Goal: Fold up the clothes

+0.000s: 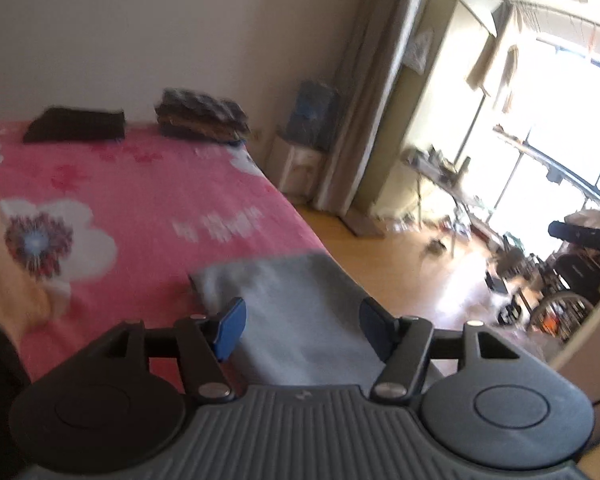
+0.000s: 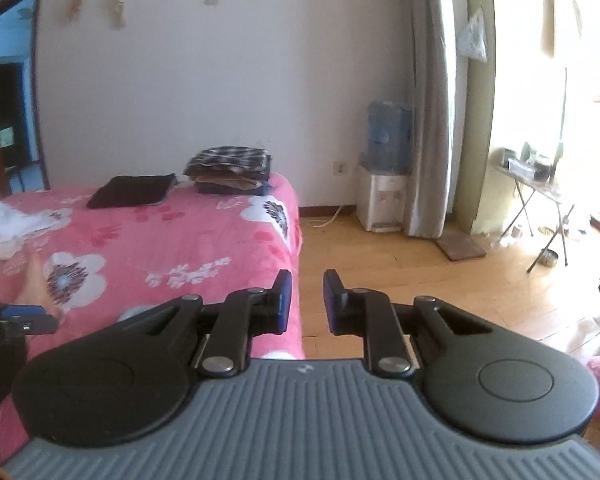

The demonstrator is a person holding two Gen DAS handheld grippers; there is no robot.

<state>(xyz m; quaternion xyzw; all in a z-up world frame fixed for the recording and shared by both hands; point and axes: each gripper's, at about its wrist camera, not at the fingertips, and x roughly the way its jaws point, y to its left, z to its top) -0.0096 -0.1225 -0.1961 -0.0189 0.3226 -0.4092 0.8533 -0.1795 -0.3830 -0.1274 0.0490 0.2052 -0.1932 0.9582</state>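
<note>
Above the pink bed (image 1: 148, 184), left gripper (image 1: 302, 330) fingers gape empty over a gray garment (image 1: 300, 304); right gripper (image 2: 306, 304), slightly parted, holds nothing. Best: pinch the six-o'clock hem squarely.

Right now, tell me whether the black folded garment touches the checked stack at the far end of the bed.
Apart. The right wrist view shows pink bedspread between the black folded garment and the checked stack.

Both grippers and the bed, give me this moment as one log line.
left gripper: open, empty, above grey cloth | right gripper: open, empty | bed: black folded garment, patterned folded stack
</note>
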